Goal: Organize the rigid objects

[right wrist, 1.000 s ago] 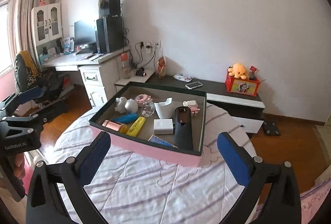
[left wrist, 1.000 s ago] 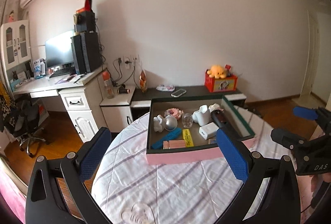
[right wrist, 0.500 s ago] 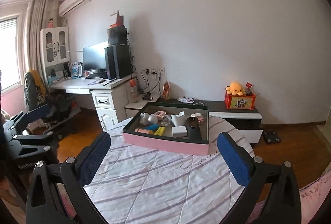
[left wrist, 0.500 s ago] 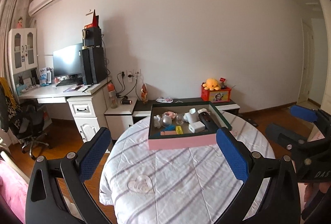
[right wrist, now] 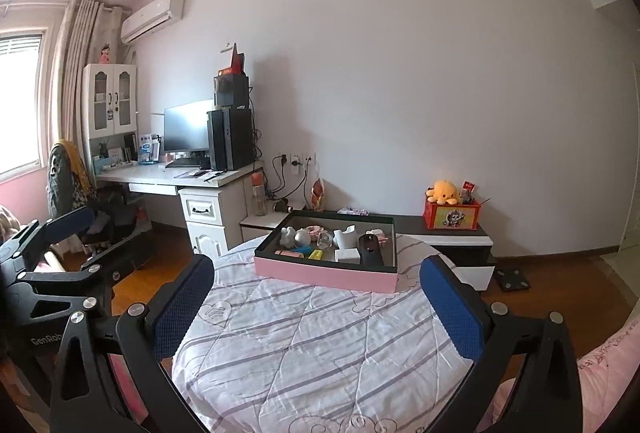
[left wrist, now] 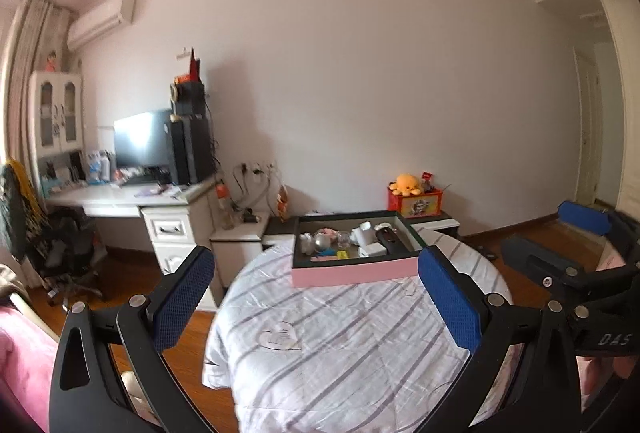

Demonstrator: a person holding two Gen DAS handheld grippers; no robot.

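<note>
A pink-sided box with a dark green rim stands at the far side of the round table. Inside lie several small items, among them a black remote-like device, a white cup, a white block, a silver ball and a yellow piece. My left gripper is open and holds nothing, well back from the box. Equally far back, my right gripper is open and holds nothing. Each gripper shows at the edge of the other's view.
A striped quilted cloth covers the table. A white desk with a monitor and a chair stand at the left. Behind the table, a low dark cabinet carries a red box with an orange plush. Pink bedding lies at the lower right.
Both grippers have drawn back from the box, which now looks smaller and farther away. Both stay open and hold nothing. The items in the box have not moved.
</note>
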